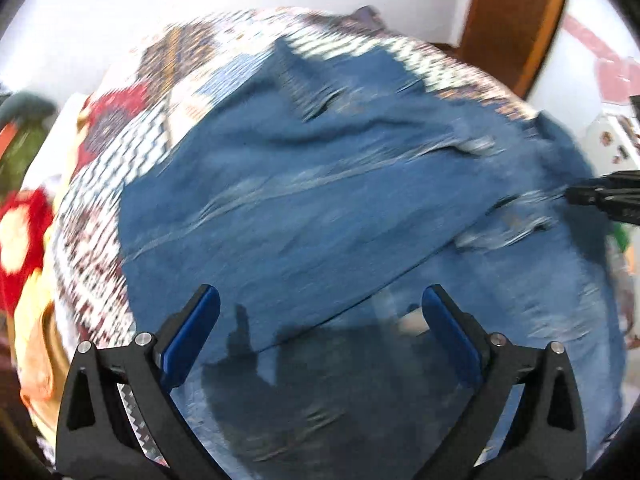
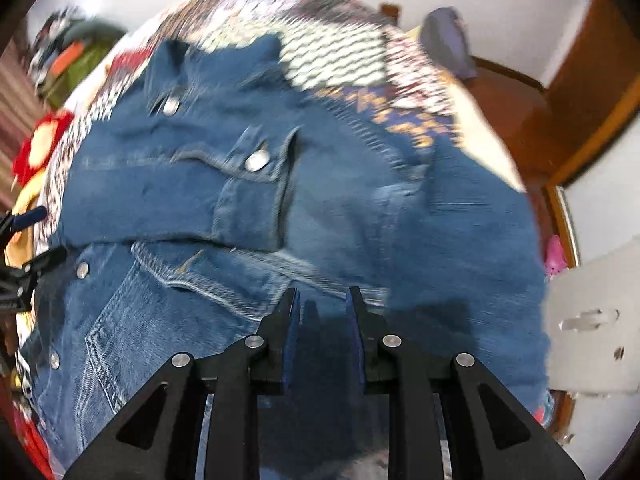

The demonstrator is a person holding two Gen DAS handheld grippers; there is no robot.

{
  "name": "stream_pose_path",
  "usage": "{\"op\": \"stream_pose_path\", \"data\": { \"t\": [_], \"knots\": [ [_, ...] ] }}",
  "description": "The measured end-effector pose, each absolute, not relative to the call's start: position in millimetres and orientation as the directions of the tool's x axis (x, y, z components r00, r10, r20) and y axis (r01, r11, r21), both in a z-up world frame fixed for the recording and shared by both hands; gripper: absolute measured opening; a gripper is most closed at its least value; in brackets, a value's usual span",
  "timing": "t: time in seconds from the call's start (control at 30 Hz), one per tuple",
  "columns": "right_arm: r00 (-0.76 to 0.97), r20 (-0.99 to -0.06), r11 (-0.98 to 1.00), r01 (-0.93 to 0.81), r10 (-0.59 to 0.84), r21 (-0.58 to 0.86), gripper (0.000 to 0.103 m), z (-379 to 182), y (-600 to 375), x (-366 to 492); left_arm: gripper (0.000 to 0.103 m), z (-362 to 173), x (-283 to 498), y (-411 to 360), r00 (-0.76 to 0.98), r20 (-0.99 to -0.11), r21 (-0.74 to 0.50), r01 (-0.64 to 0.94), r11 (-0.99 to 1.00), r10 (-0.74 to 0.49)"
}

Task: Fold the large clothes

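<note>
**Claws over the denim jacket on the bed**

My left claw (image 1: 320, 312) is spread wide with nothing between its blue pads (image 1: 192, 332), hanging just above the denim jacket (image 1: 320, 200). My right claw (image 2: 323, 304) has its pads drawn near each other with a narrow gap; dark denim fills that gap, but through the blur I cannot tell whether cloth is pinched or merely lies beneath.

The bed (image 2: 480, 140) carries everything, under a patterned quilt (image 1: 120, 184) that shows ahead of and to the left of my left claw. The jacket lies spread across the quilt, filling the ground ahead of both claws. Ahead of my right claw a folded-over panel lies on the jacket's body, its chest pocket (image 2: 252, 196) closed by a metal snap (image 2: 257, 160); the collar (image 2: 176, 68) sits farther ahead and to the left.

A red and yellow cloth (image 1: 20, 248) lies far to the left of my left claw.
</note>
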State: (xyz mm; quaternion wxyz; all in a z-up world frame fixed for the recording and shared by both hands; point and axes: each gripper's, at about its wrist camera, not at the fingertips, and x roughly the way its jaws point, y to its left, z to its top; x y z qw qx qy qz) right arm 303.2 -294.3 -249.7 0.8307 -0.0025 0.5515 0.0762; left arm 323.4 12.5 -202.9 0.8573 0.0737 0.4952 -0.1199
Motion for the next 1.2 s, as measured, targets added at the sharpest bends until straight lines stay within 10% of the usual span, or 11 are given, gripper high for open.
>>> {"op": "stream_pose_path", "data": {
  "t": [0.43,0.67,0.93,1.2],
  "knots": [
    [0.43,-0.895,0.992,-0.031,0.122,0.12,0.018,-246,-341,268,0.088,-243,376,-123,0.369,-0.919,0.065,0.492,0.868,-0.14],
    [0.434,-0.897,0.99,0.063,0.085,0.125,0.018,-248,-384,263,0.014,-236,381,-134,0.44,-0.887,0.123,0.522,0.844,-0.144],
    [0.391,-0.92,0.999,0.033,-0.025,-0.014,0.018,-271,-379,278,0.01,-200,359,-138,0.408,-0.845,-0.039,0.598,0.801,-0.346],
    [0.435,-0.886,0.983,-0.008,-0.161,-0.183,0.018,-279,-366,266,0.011,-248,350,-169,0.349,-0.911,0.046,0.616,0.786,-0.22]
  ]
}}
